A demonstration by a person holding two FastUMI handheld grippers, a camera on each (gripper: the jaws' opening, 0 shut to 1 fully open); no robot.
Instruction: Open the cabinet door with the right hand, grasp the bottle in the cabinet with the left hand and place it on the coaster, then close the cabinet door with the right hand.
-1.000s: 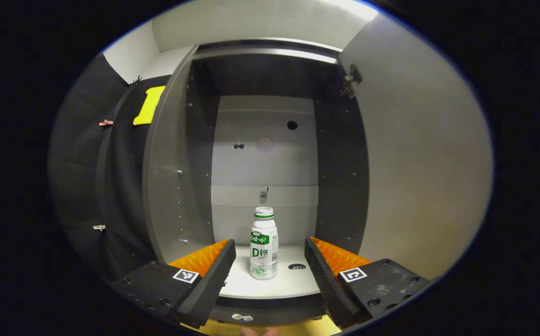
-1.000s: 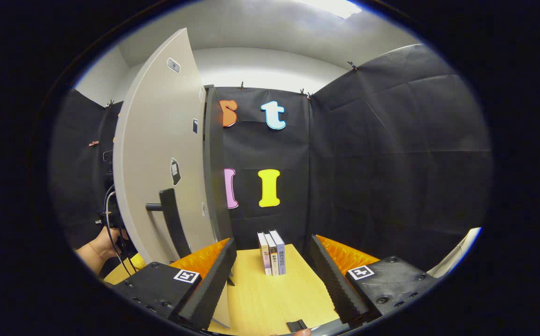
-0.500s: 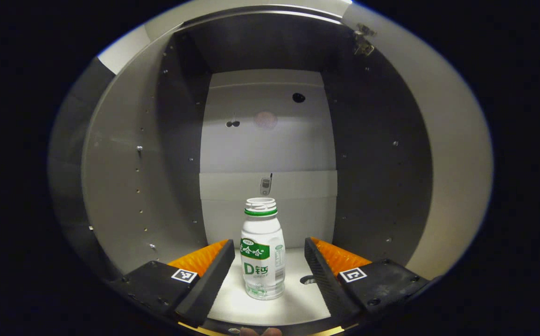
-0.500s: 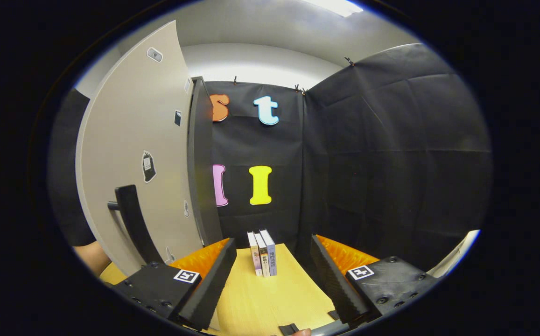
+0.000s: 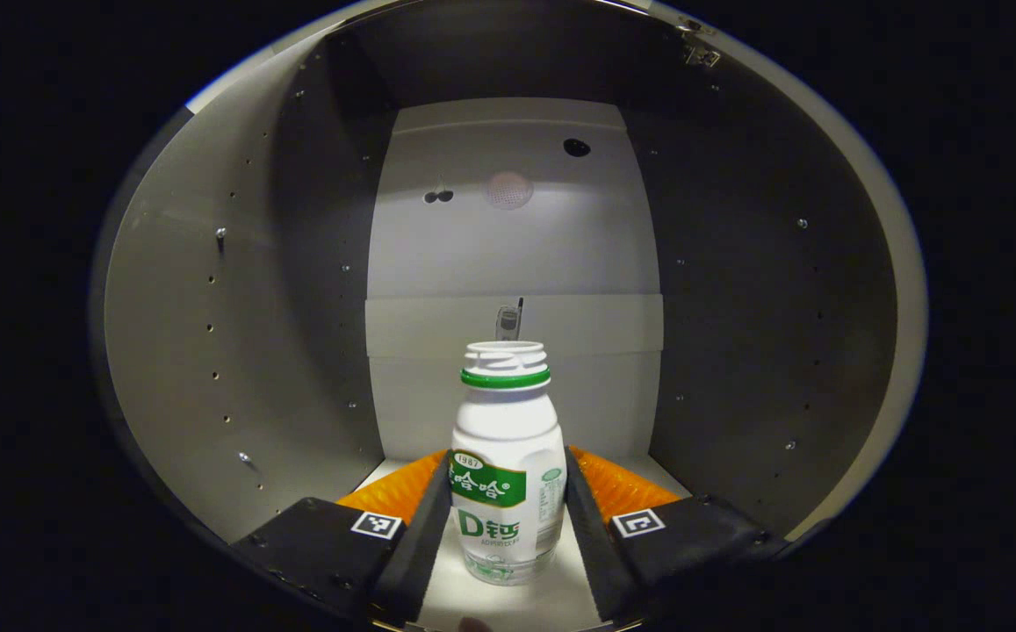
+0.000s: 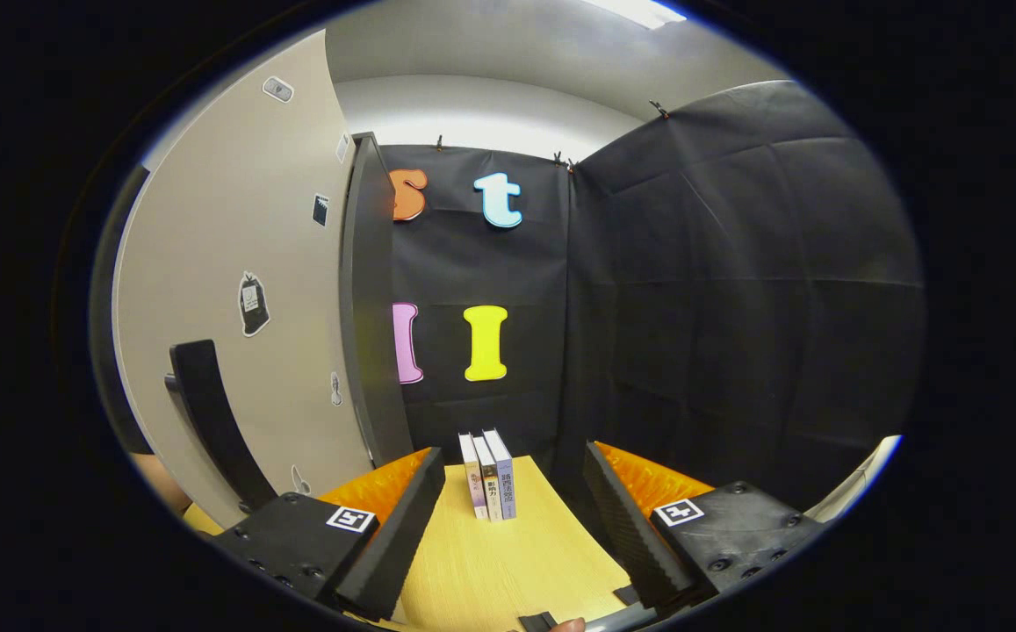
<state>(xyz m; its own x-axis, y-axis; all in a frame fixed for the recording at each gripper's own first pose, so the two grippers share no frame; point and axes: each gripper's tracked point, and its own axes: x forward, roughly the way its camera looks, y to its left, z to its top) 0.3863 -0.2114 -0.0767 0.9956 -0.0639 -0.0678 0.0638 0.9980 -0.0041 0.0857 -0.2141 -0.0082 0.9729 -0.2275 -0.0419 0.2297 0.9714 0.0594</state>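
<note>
A white bottle (image 5: 508, 456) with a green label and a green neck ring stands upright, capless, on the pale floor of the open cabinet (image 5: 508, 228). My left gripper (image 5: 506, 460) reaches into the cabinet, and both its fingers press against the bottle's sides at label height. In the right gripper view the cabinet door (image 6: 244, 219) stands swung open at the left, its black handle (image 6: 209, 412) close to my left finger. My right gripper (image 6: 515, 453) hangs open over the yellow table (image 6: 508, 562) with nothing between its fingers.
The cabinet's dark side walls (image 5: 736, 307) close in on both sides of the left gripper. Three upright books (image 6: 488, 474) stand at the table's far edge against the black cloth. A person's arm (image 6: 156, 478) shows below the door.
My left gripper moved forward into the cabinet and its fingers closed from wide apart onto the bottle. The right gripper drifted a little, so the door looms larger at its left.
</note>
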